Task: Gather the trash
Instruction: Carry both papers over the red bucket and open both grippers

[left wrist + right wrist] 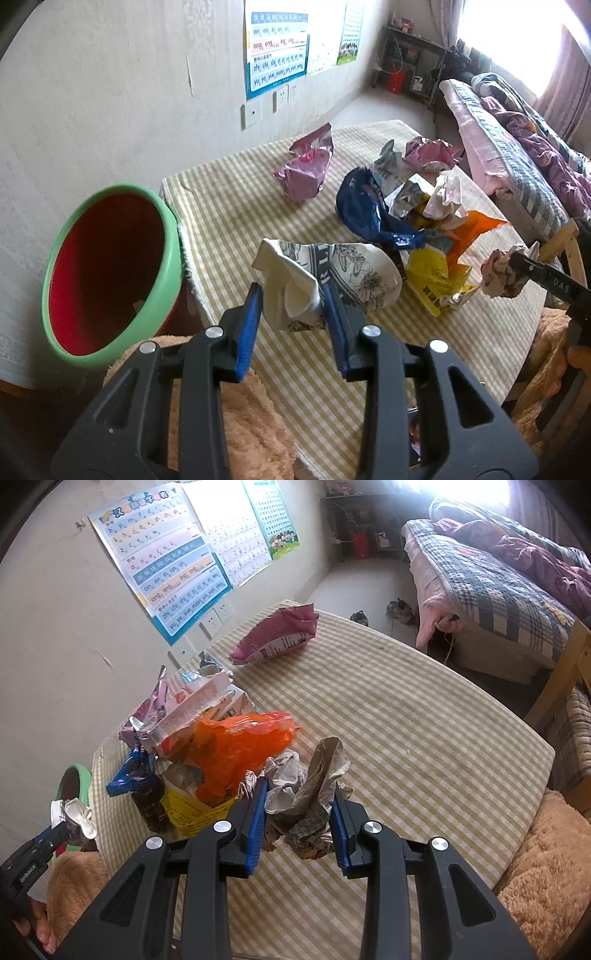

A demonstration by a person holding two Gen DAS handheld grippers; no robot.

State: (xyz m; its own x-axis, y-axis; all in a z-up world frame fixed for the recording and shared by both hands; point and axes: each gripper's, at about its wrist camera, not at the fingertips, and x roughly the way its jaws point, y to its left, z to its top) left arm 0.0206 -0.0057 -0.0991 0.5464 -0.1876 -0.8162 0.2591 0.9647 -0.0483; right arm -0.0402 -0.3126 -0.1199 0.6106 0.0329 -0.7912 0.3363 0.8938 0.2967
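Observation:
My left gripper (293, 299) is shut on a crumpled white paper cup with a flower print (325, 280), held above the table's left end, right of a red bin with a green rim (110, 273). My right gripper (299, 797) is shut on a ball of crumpled newspaper (306, 797), held above the striped tablecloth (406, 720); the ball also shows in the left wrist view (498, 273). A pile of trash lies on the table: a dark blue wrapper (365, 210), an orange bag (236, 749), a yellow packet (432, 273) and pink wrappers (303, 173).
A second pink bag (277, 635) lies at the table's far end. A wall with posters (166, 561) runs along the left. A bed with a plaid quilt (498, 579) stands at the right. Brown plush fabric (546, 867) lies by the table's near edge.

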